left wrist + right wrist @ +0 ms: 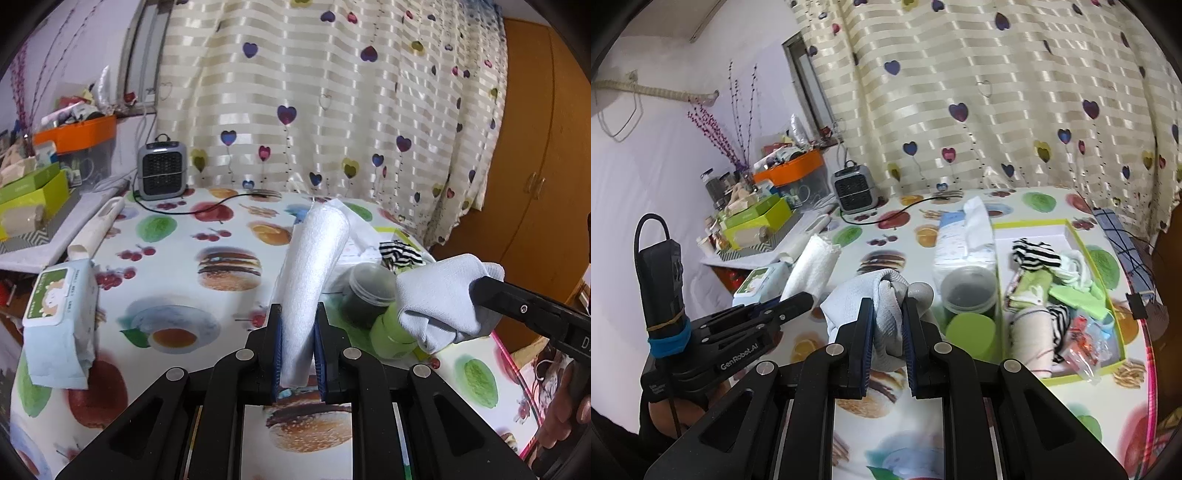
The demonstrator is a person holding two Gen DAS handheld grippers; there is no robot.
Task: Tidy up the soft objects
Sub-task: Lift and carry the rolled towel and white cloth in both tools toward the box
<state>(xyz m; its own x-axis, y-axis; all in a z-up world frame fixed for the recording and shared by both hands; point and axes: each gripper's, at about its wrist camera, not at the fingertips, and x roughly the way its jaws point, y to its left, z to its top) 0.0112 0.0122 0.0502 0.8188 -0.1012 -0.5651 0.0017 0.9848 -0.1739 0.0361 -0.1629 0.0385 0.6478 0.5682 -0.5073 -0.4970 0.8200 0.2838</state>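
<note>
My left gripper (298, 325) is shut on a rolled white towel (314, 266) that sticks up and away from the jaws above the table. My right gripper (888, 317) is shut on a bunched pale grey sock (864, 291). In the left wrist view the same grey sock (439, 295) hangs from the right gripper at the right. In the right wrist view the white towel (812, 266) rises from the left gripper (809, 297) at the left. A lime-edged box (1067, 226) at the right holds striped and green soft items.
A fruit-and-burger print tablecloth (177, 229) covers the table. On it stand a wet-wipes pack (59, 317), a grey heater (161, 173) with its cord, a tissue pack (964, 236), a dark jar (967, 291) and a green-lidded jar (971, 332). Shelf clutter sits left, a curtain behind.
</note>
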